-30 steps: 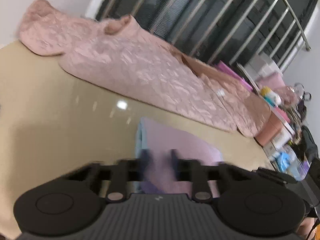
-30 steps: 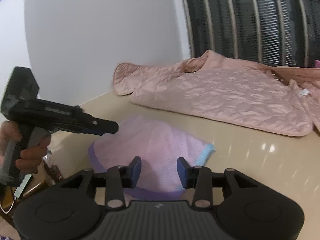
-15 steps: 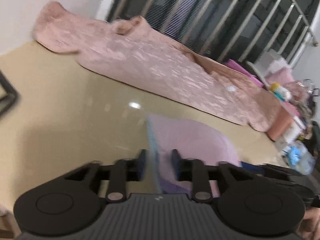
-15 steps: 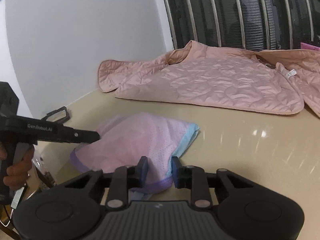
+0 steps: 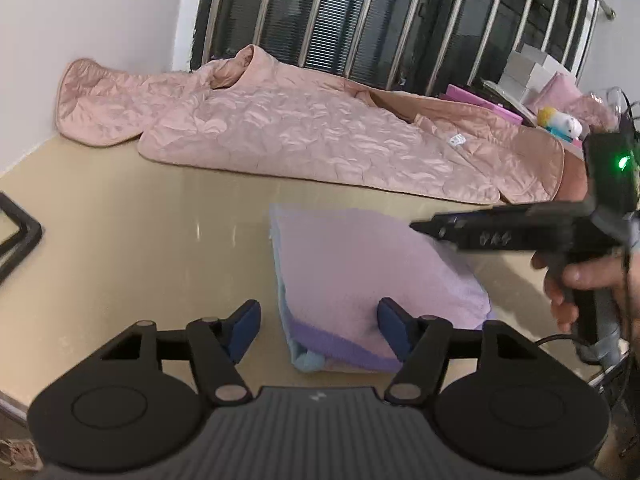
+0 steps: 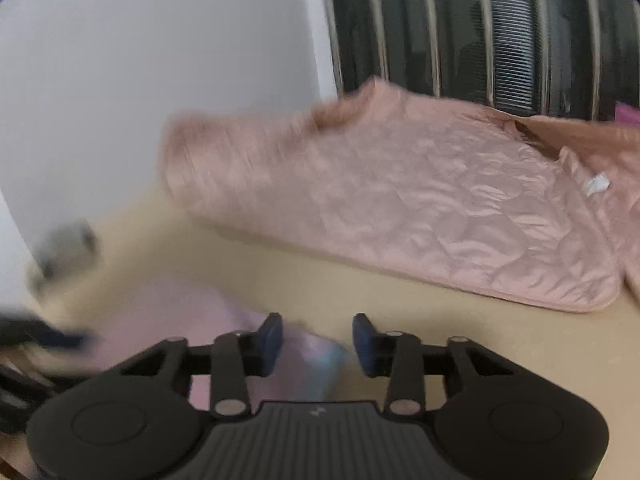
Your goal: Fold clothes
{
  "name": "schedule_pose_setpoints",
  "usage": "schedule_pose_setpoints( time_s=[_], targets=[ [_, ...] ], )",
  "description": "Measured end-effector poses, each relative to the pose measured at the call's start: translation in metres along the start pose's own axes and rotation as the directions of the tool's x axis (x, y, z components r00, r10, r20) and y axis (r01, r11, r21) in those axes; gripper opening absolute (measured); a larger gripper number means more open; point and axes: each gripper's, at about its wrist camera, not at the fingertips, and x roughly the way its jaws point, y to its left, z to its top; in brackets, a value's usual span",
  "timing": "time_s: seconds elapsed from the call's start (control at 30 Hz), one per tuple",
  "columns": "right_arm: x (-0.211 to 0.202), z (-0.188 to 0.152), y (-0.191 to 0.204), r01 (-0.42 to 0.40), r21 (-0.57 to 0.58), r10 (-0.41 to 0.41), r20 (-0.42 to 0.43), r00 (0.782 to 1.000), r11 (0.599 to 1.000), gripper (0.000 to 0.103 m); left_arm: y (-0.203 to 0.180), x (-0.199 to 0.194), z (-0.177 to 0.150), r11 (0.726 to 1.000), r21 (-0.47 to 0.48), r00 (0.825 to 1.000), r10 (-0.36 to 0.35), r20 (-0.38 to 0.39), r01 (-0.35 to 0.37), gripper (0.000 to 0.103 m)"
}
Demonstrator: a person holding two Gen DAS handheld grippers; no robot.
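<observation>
Beige worktop (image 5: 120, 240) ahead: my left gripper (image 5: 318, 322) jaws just opened wide around the folded lilac cloth (image 5: 360, 272); right gripper (image 6: 318, 340) jaws part-open, gripping nothing.

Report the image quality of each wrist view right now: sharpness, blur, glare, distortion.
Left wrist view: mostly sharp; window bars bow from fisheye; faint glare streaks on the table; the right gripper slightly smeared. Right wrist view: motion blur, heaviest at left, smearing the pink jacket sleeve and the folded cloth; its own fingers stay crisp.
</observation>
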Motion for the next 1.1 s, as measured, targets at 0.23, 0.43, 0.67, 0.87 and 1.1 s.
schedule_pose_setpoints(
  time_s=[0.23,0.43,0.67,0.87,1.1],
  targets=[
    [-0.029,-0.011,-0.014,-0.069,0.124,0.056,0.104,0.993,0.990,0.051,0.012,-0.014,0.013,0.994,-0.097,0.999,-0.042,0.013,0.043,0.079],
    [-0.012,-0.017,-0.009,-0.128,0.147,0.120,0.061,0.991,0.981,0.051,0.009,-0.004,0.004,0.981,-0.193,1.000,-0.026,-0.011,0.024,0.078],
    [-0.006,-0.020,0.011,-0.077,0.043,0.075,0.046,0.996,0.996,0.052,-0.022,-0.001,-0.010,1.000,0.027,1.000,0.004,0.015,-0.005,0.050],
    [-0.006,-0.019,0.018,-0.063,-0.005,0.063,0.035,0.997,0.998,0.045,-0.018,-0.002,-0.013,0.996,0.063,0.998,-0.060,0.009,0.059,0.028],
    [-0.014,-0.010,0.041,-0.058,-0.107,0.059,0.007,0.998,0.993,0.005,-0.032,-0.011,-0.004,0.987,0.160,0.999,-0.029,0.031,0.024,0.016]
  ],
)
